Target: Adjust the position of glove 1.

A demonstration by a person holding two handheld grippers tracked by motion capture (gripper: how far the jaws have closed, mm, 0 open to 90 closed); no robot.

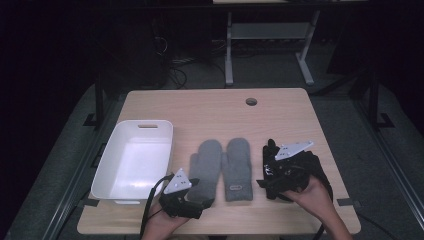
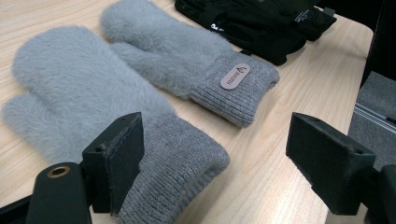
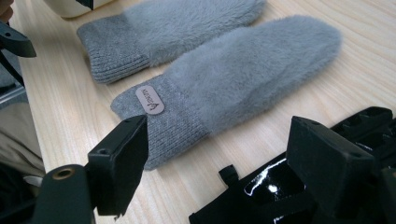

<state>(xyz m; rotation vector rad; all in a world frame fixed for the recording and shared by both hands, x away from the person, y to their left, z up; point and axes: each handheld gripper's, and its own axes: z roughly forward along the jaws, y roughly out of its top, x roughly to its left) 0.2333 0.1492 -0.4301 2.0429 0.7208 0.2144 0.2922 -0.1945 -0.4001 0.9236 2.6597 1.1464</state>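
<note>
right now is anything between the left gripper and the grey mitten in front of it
Nothing visible. The left gripper is open right at the knit cuff of the near grey mitten, with bare table between its fingers. The second mitten lies beyond.

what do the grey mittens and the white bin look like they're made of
Grey mittens: the body looks like soft fleece or faux fur, matte and fuzzy with a raised nap; the cuffs are ribbed knit, and one carries a small tan patch, maybe leather or rubber. White bin: probably moulded plastic, smooth with a faint sheen, rounded corners and a cut-out handle slot.
</note>
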